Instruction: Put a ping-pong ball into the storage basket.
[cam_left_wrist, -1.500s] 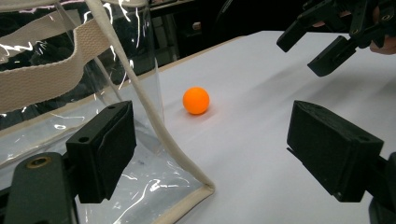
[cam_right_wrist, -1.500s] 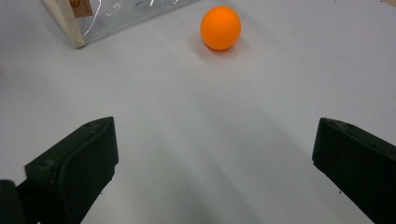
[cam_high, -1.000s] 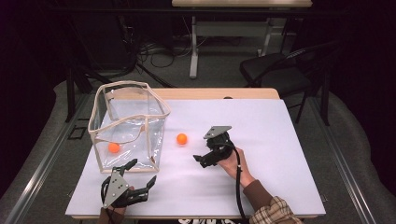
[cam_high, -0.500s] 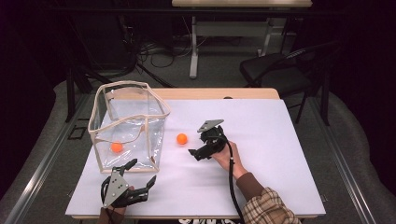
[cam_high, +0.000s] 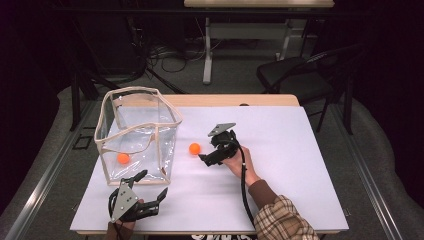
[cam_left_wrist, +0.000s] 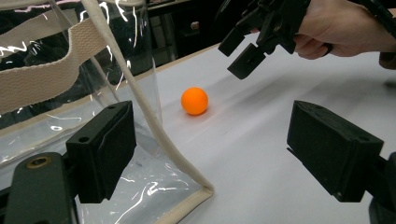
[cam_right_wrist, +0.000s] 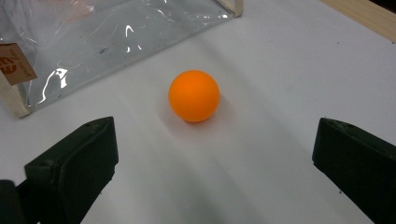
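A loose orange ball lies on the white table just right of a clear plastic bag with beige trim. A second orange ball rests inside the bag. My right gripper is open, a little right of the loose ball and pointing at it. In the right gripper view the ball sits ahead between the spread jaws of the gripper, untouched. My left gripper is open near the front edge, below the bag; its view shows the ball, the bag's corner and the right gripper.
The bag stands upright with its top open at the table's left and carries a small brown label. A black chair and desk legs stand on the floor beyond the table's far edge.
My right gripper has moved left and slightly away from the person, closing in on the loose orange ball. The left gripper, the bag and both balls have stayed put.
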